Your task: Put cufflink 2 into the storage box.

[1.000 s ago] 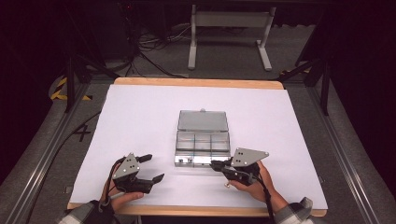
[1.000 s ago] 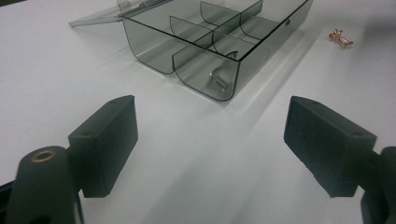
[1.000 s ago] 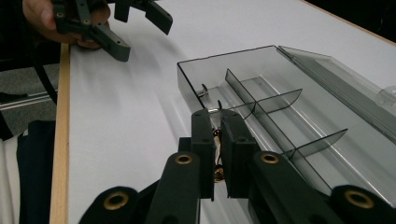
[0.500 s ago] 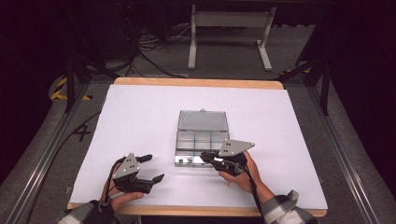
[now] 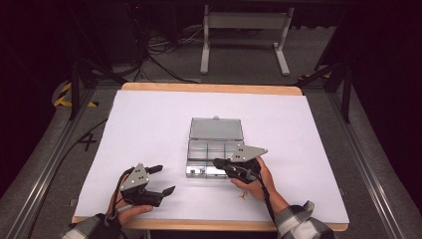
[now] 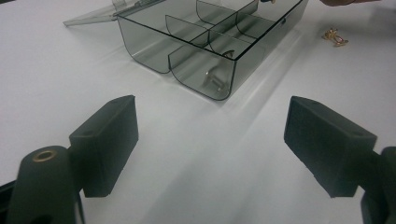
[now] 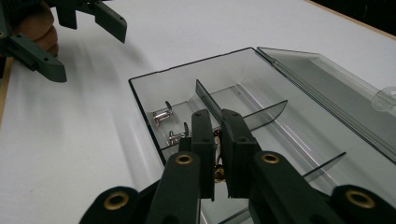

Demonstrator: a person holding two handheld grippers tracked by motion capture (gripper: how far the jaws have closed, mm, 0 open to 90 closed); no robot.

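A clear smoky plastic box [image 5: 214, 144] with several compartments lies mid-table, its lid [image 5: 216, 128] folded open at the back. My right gripper [image 5: 218, 163] hovers over the box's front edge. In the right gripper view the right gripper [image 7: 217, 128] is shut on a small gold metal fitting [image 7: 217, 161] above a front compartment. Two silver fittings [image 7: 163, 114] lie in the compartment beside it. My left gripper [image 5: 164, 179] rests low on the table to the box's left; the left gripper [image 6: 210, 140] is open with nothing between its jaws. The box [image 6: 205, 42] stands just beyond it.
Another gold fitting [image 5: 244, 195] lies loose on the white table [image 5: 149, 124] near the right hand, also visible as a gold fitting [image 6: 335, 36] right of the box. Beyond the table's far edge stands a metal frame [image 5: 244, 35] on a dark floor.
My right gripper has moved left from the table beside the box to over its front compartment, still shut. The left gripper has stayed put.
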